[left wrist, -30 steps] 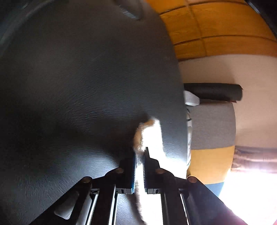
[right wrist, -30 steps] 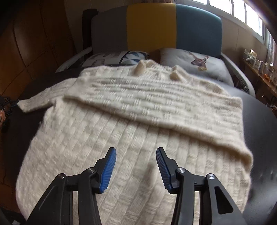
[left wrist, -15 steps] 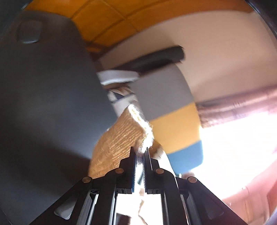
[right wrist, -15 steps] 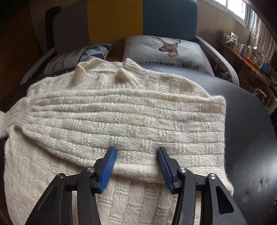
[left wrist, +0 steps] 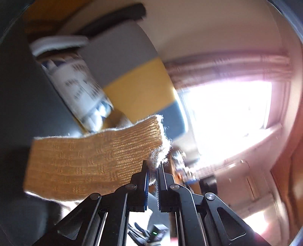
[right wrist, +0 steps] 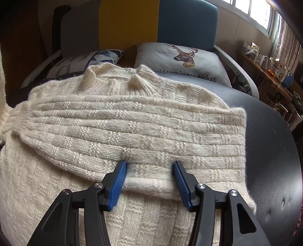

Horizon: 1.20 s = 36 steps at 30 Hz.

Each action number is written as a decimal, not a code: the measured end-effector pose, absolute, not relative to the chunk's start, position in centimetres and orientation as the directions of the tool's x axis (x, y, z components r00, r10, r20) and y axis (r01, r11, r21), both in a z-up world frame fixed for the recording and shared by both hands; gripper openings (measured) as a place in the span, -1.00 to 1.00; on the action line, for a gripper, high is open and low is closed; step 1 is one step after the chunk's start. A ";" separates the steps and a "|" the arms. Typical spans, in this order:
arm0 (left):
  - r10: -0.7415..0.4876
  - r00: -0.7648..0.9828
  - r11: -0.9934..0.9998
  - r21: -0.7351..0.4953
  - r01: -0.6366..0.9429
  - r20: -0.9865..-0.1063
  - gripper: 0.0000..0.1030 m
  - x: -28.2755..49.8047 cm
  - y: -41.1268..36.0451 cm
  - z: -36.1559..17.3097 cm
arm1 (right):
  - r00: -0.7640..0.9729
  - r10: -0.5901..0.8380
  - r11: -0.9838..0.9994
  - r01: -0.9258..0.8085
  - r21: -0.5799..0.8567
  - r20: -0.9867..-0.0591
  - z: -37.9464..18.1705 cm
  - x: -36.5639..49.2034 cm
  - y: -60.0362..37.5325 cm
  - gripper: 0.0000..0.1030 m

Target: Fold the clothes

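The sleeve cuff (left wrist: 94,160), pinched in the closed left gripper (left wrist: 151,170), has been lifted off the dark surface across frame centre, while the right gripper (right wrist: 149,166), half-open and empty, has been lowered onto the folded sleeve (right wrist: 132,132) at frame centre, so the second sleeve fold seems underway.

Sofa backrest (right wrist: 132,24), panels grey, yellow, blue, upper centre. Deer-print cushion (right wrist: 181,60) and triangle-patterned cushion (right wrist: 90,60) below it. Black leather surface (right wrist: 269,136), right. Windows (right wrist: 251,9), upper right, daylight; curtain (right wrist: 284,30) beside; cluttered wooden shelf (right wrist: 272,75) beneath. Wood-panelled wall (right wrist: 19,37), left.
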<state>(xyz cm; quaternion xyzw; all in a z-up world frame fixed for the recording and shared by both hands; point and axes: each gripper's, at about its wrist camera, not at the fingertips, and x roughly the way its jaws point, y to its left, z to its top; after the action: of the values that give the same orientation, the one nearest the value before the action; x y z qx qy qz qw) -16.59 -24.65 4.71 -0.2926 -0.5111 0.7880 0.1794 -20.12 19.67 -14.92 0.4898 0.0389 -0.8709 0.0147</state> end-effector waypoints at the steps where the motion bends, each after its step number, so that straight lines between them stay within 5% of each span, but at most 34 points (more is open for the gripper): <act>1: 0.600 -0.750 -0.413 -0.911 0.008 -0.279 -0.88 -17.2 -23.3 4.8 | -0.523 0.010 -0.997 0.064 -0.051 -0.852 -14.9 -20.1 19.7 0.04; 13: 0.728 -0.580 -0.440 -0.898 0.014 -0.366 -0.88 -20.9 -9.1 2.2 | -0.570 -0.023 -0.997 0.074 -0.023 -0.821 -15.2 -19.6 20.1 0.04; 20: 0.751 -0.445 -0.524 -0.851 0.046 -0.487 -0.88 -23.5 -2.0 -2.9 | -0.586 -0.028 -0.997 0.072 -0.017 -0.810 -15.2 -19.5 20.0 0.04; 31: 0.744 -0.297 -0.602 -0.793 0.092 -0.599 -0.85 -24.9 0.2 -8.8 | -0.588 -0.104 -0.994 0.086 0.067 -0.802 -14.6 -19.5 20.9 0.04; 34: 0.766 -0.336 -0.550 -0.829 0.099 -0.548 -0.66 -23.3 -2.5 -7.6 | -0.587 -0.244 -0.965 0.066 0.254 -0.772 -13.9 -18.6 22.5 0.04; 36: 0.767 -0.386 -0.517 -0.850 0.101 -0.513 -0.15 -22.0 -5.1 -6.7 | -0.592 -0.375 -0.901 0.053 0.430 -0.714 -13.6 -17.9 23.6 0.04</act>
<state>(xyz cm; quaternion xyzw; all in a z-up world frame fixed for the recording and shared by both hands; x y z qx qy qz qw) -22.03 -5.13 -6.65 -0.5021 -0.4320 0.7117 0.2340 -17.86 23.55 -13.59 0.4348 -0.1852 -0.8727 0.1225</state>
